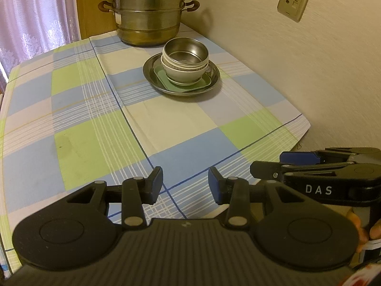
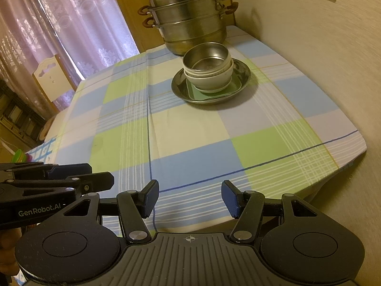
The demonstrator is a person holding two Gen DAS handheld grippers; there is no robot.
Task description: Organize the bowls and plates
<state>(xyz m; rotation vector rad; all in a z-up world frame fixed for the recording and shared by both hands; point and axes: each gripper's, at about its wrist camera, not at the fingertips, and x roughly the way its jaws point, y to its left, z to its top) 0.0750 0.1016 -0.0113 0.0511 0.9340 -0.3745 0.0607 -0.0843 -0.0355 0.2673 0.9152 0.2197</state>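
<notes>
Nearest us, the left gripper (image 1: 185,186) and right gripper (image 2: 189,199) hover side by side over the near edge of the checked blue-green-white tablecloth (image 1: 95,128). Both jaws are partly open with nothing between them, the right a bit wider. Well ahead, slightly right of the left jaws and about centred for the right, we see the stack: steel bowl (image 1: 185,51) nested in white ceramic bowls (image 1: 183,71), on a pale green square plate (image 1: 202,83), in a round steel dish (image 1: 152,76). It has no long axis. The cloth between is bare. Just behind stands a tiered steel steamer pot (image 1: 147,16).

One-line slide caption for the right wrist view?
Open right gripper hovers over checked tablecloth, facing nested bowls stacked on a metal plate.
</notes>
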